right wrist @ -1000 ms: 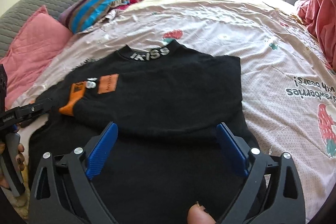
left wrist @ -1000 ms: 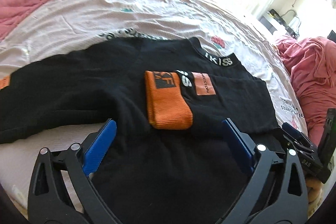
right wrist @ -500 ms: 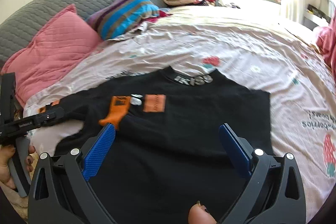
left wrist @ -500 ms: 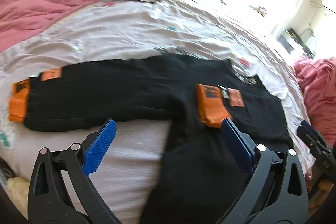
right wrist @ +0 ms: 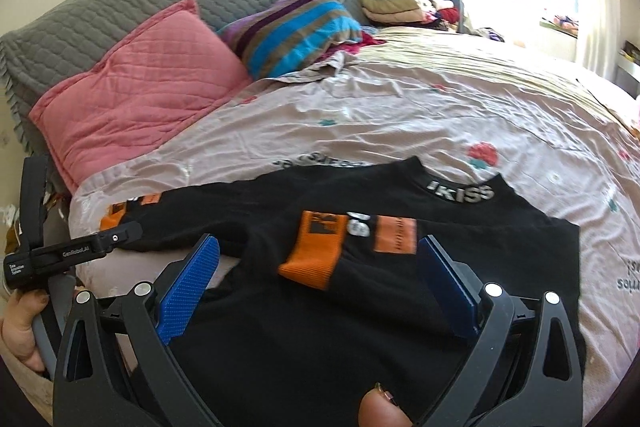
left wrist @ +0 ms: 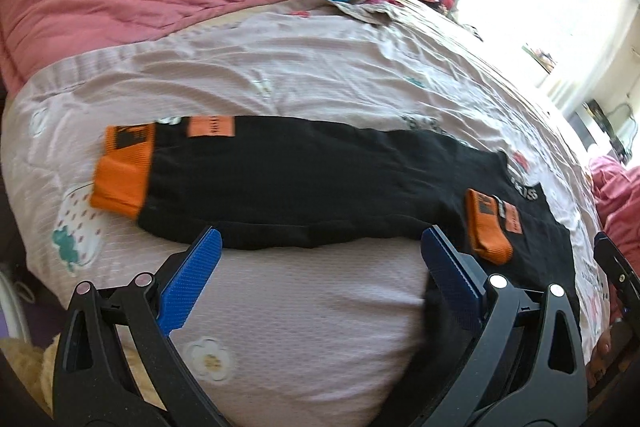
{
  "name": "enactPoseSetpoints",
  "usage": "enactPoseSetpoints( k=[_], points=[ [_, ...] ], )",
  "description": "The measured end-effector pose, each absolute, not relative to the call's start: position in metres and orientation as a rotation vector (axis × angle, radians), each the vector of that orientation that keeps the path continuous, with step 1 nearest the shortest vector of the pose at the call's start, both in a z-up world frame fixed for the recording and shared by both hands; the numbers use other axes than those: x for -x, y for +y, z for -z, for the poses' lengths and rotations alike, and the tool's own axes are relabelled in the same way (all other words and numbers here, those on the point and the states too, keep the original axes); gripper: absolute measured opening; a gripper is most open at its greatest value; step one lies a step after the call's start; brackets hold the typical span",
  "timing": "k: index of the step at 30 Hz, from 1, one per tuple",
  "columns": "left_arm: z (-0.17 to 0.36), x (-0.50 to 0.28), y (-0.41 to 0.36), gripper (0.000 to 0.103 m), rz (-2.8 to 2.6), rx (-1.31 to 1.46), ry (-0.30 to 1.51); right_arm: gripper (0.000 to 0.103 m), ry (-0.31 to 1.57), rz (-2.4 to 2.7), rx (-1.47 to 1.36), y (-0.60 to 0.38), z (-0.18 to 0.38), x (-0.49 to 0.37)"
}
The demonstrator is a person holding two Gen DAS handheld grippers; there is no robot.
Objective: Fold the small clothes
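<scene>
Swinging leftward, the left gripper (left wrist: 318, 269) is hovering, fingers spread, over the black sweater's (left wrist: 304, 183) outstretched sleeve; right gripper (right wrist: 320, 277) likewise spread.

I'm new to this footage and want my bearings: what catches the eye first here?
A black top with orange cuffs lies flat on the bed, one sleeve folded across the chest, the other stretched out sideways. Both grippers, left and right, hover open at its near edge.
</scene>
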State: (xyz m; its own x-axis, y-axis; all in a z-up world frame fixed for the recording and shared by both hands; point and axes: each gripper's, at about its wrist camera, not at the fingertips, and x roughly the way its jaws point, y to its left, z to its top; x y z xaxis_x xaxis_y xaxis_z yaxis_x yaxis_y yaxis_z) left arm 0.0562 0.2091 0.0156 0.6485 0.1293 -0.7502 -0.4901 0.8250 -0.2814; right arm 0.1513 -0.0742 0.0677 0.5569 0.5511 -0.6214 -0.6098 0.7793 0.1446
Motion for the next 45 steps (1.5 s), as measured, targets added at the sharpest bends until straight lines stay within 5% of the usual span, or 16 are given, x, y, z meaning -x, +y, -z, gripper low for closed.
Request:
enactPoseSetpoints(
  k=[30, 34, 36, 38, 45],
  points=[
    [0.032, -0.035, 0.324, 0.092, -0.525, 0.853, 0.658, 0.098, 0.772, -0.828, 0.189, 0.024, -0.034, -0.130],
    [0.034, -0.039, 0.331, 0.039, -0.522, 0.861, 0.625, 0.098, 0.777, -0.806, 0.157, 0.012, -0.033, -0.135],
    [0.034, -0.042, 0.336, 0.030, -0.484, 0.873, 0.619, 0.098, 0.782, -0.797, 0.142, 0.007, -0.033, -0.137],
    [0.028, -0.037, 0.336, 0.006, -0.457, 0.873, 0.575, 0.098, 0.785, -0.785, 0.129, -0.001, -0.033, -0.139],
    [-0.018, -0.038, 0.312, 0.004, -0.322, 0.811, 0.461, 0.098, 0.805, -0.717, 0.062, -0.038, -0.029, -0.144]
  ],
)
